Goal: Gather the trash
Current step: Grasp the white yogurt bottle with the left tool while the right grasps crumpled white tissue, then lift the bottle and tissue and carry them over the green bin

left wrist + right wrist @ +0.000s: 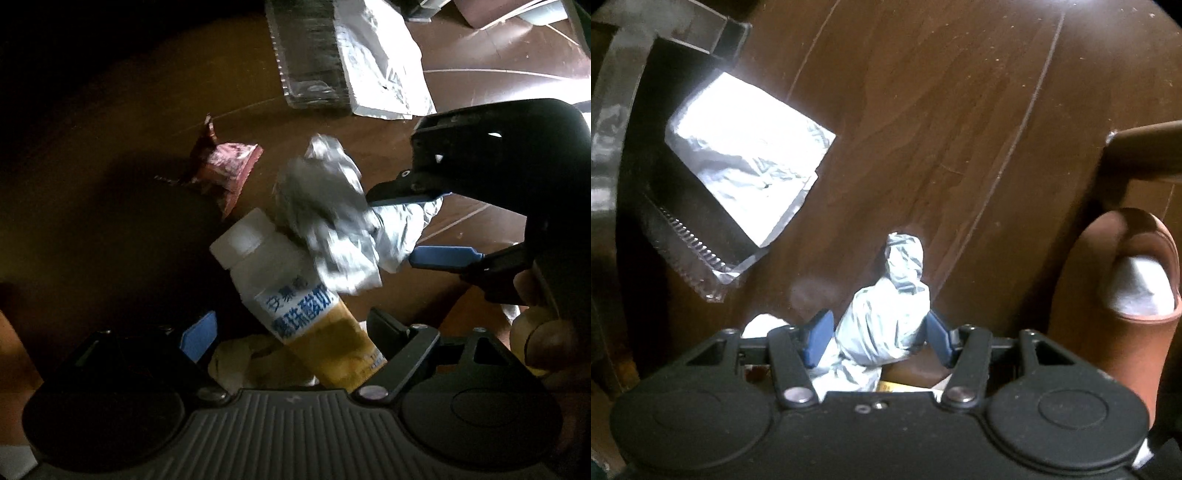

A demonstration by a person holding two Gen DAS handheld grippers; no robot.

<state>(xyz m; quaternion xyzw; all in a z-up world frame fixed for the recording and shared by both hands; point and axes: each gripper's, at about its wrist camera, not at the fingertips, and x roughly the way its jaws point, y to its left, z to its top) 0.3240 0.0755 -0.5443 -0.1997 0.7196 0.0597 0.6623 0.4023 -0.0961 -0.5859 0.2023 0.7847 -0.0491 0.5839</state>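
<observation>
Both grippers point down at a brown wood floor (pixel 923 110) strewn with trash. The left gripper (pixel 291 332) stands wide, its jaws either side of a white bottle (pixel 295 295) lying on its side — one blue pad (pixel 199 334) shows clear of the bottle; the other pad is hidden, so contact there cannot be told. The right gripper (pixel 879 338) is also wide, astride a crumpled foil wad (pixel 886 317); its pads (pixel 818 338) sit just beside the foil, and whether they touch it cannot be told.

Counted: one bottle, one foil wad leaning on the bottle's neck, one red wrapper (pixel 229 166) near its cap, one flat silver pouch (pixel 750 158), and one clear plastic tray (pixel 690 254). The pouch lies partly over the tray. A brown rounded object (pixel 1123 295) stands to the right.
</observation>
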